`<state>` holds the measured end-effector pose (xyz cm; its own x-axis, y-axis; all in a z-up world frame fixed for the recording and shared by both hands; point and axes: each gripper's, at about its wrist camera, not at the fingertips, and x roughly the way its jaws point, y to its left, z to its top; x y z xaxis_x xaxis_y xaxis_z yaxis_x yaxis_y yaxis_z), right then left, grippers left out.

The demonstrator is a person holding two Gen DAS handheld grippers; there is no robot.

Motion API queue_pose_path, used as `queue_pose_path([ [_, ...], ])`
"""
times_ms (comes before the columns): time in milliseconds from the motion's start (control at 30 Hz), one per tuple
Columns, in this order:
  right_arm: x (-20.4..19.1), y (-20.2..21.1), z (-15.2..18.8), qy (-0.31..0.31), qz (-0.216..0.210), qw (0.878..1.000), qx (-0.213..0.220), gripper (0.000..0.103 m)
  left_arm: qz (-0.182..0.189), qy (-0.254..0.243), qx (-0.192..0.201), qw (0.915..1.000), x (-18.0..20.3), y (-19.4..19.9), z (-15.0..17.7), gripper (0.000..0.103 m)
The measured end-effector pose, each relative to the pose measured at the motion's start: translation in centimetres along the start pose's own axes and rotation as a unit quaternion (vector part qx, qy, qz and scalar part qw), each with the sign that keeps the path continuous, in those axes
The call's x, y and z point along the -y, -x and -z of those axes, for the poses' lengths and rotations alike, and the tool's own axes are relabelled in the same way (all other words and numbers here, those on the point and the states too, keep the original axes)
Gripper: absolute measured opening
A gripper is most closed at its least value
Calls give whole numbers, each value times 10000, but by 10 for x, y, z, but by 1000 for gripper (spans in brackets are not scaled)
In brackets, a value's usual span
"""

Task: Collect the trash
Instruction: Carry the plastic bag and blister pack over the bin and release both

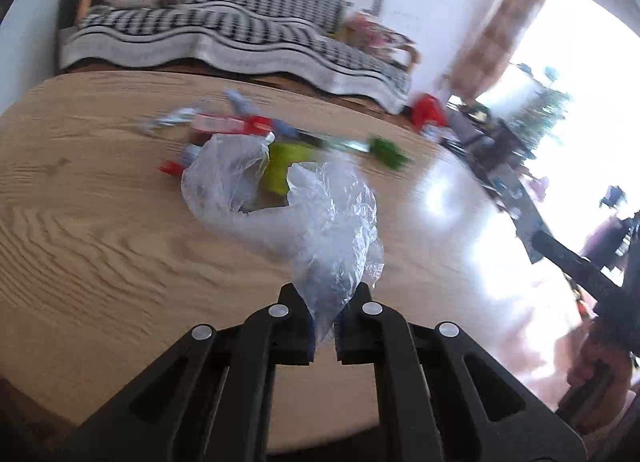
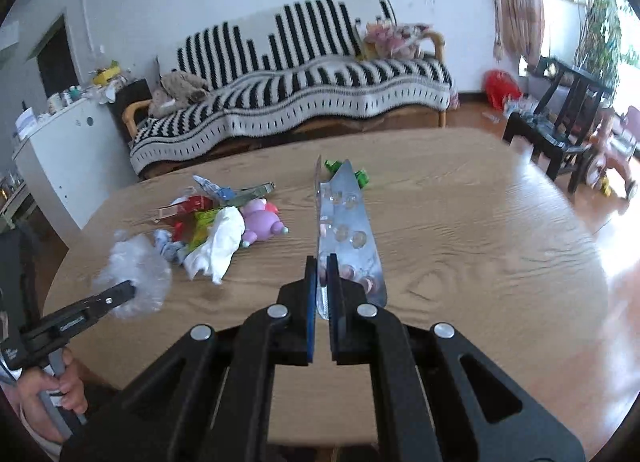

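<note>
**Clear plastic and foil lifted from a littered table**

Crinkled, see-through film fills the left gripper (image 1: 324, 326) — its two black jaws are pressed together on one gathered edge of a thin plastic bag (image 1: 320, 218), which balloons forward over the wood-grain table (image 1: 100, 242) with its mouth sagging open toward the litter. Held by the rim like that, it looks ready to serve as the collecting sack. The right gripper (image 2: 321, 302) pinches the near end of a silvery blister pack (image 2: 346, 230) — a stiff, flat foil strip studded with clear domes — so that it juts edge-up, clear of the tabletop, presumably on its way to the bag at its left.

Farther along the table lies what remains to be gathered: a crumpled white tissue (image 2: 220, 242), soft and folded, beside a glossy pink toy (image 2: 262, 224), a red carton (image 2: 188, 206), and a scrap of green wrapper (image 2: 360, 176) past the foil's tip. Beyond the table's rounded edge stands a sofa (image 2: 320, 102) draped in a black-and-white striped knitted throw, against a pale wall.
</note>
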<state>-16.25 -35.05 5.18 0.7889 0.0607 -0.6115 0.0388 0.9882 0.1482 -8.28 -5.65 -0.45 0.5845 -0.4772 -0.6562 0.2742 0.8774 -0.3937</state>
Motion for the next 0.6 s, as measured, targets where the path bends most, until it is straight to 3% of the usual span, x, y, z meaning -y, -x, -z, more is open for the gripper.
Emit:
queue_pose_path([
  [133, 36, 50, 24, -335, 250, 9991, 96, 6, 629, -594, -428, 9953, 73, 0, 30, 5],
  [300, 80, 88, 66, -738, 519, 9959, -32, 6, 1085, -1322, -1109, 9790, 159, -19, 73, 5],
  [433, 107, 74, 125, -1149, 642, 9895, -600, 6, 1024, -1602, -1640, 9680, 193, -49, 103, 6],
  [533, 129, 57, 164, -1713, 572, 9785, -995, 6, 702, -1832, -2253, 9543, 202, -85, 133, 6],
  [600, 137, 47, 181, -1891, 538, 9733, -1184, 6, 547, -1927, -2428, 9492, 201, -98, 142, 6],
])
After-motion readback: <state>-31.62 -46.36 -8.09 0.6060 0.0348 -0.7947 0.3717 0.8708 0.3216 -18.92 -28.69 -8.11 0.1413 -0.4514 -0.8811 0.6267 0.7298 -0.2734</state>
